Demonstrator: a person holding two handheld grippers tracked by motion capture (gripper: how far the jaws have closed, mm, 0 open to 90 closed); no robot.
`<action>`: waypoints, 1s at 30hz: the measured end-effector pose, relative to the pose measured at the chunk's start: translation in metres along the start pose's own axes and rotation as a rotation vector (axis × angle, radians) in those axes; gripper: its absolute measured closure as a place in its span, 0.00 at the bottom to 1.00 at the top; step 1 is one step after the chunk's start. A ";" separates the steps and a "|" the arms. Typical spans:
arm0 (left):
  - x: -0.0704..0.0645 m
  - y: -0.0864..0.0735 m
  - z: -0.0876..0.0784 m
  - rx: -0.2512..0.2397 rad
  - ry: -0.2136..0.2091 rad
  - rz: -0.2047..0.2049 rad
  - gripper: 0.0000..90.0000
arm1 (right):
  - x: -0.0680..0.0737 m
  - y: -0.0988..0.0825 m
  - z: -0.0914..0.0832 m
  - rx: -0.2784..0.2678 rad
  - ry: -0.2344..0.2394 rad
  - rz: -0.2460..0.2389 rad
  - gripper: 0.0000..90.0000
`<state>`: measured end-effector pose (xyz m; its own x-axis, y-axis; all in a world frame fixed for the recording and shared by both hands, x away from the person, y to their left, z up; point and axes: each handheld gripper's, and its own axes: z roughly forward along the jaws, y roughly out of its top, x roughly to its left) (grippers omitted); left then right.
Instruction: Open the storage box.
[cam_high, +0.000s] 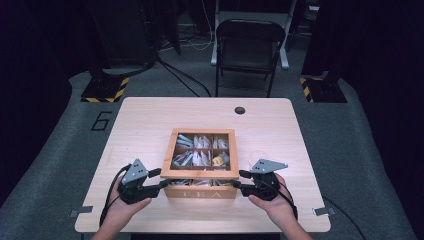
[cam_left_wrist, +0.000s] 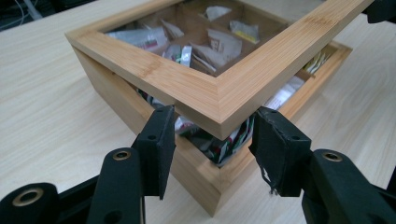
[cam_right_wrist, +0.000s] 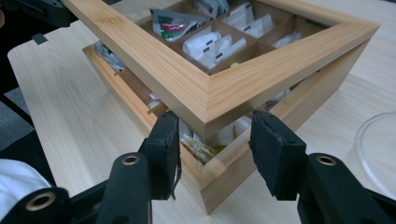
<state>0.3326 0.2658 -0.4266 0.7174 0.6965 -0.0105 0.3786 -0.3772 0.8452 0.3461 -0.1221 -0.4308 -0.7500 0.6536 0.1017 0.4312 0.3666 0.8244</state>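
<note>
Square bamboo tea box (cam_high: 200, 191) marked TEA sits at table's near centre; its glass-paned wooden lid (cam_high: 201, 153) is tilted open at front, sachets (cam_left_wrist: 219, 144) visible inside.

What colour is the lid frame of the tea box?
Light, pale bamboo-wood tan; the lid frame shows best in the left gripper view.

Matt bamboo tea box (cam_high: 200, 191), glazed lid (cam_high: 167, 159), pale wood-grain table (cam_high: 150, 115)

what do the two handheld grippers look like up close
Both the left gripper and the right gripper are black, each topped by a grey three-cornered plate. Their flat black pads sit on arms with brass-ringed holes. A black cable trails from each.
</note>
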 end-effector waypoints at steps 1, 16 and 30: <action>0.001 0.002 -0.001 -0.005 0.000 0.000 0.55 | -0.001 0.004 -0.002 -0.007 -0.001 -0.012 0.58; 0.006 0.026 -0.010 -0.040 0.020 0.036 0.55 | -0.006 0.027 -0.011 -0.061 -0.015 -0.035 0.57; 0.014 0.042 -0.013 -0.057 0.010 0.048 0.55 | -0.008 0.044 -0.014 -0.075 -0.040 -0.078 0.54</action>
<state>0.3506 0.2674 -0.3847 0.7283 0.6843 0.0358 0.3094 -0.3751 0.8738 0.3640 -0.1204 -0.3873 -0.7586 0.6514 0.0144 0.3325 0.3681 0.8683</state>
